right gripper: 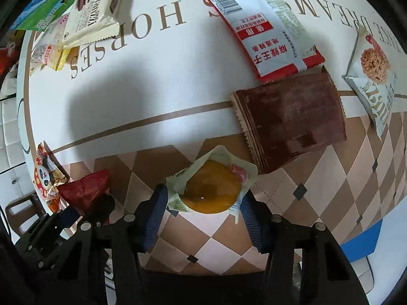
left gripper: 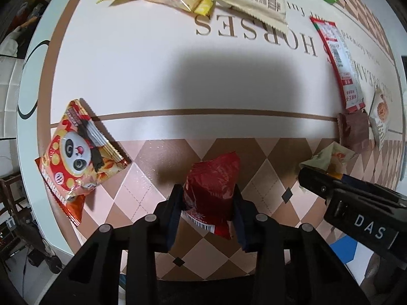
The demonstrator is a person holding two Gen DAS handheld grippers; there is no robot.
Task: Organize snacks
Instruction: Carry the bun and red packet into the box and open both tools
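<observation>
Left tool (left gripper: 207,204) grips a red packet (left gripper: 212,186) over the checked desk (left gripper: 152,71) edge; right tool (right gripper: 203,212), marked "DAS", grips a yellow cake packet (right gripper: 211,190) beside a brown wafer pack (right gripper: 292,124). Desk lettering reads "HORSES". Panda packet (left gripper: 78,152) lies left.
</observation>
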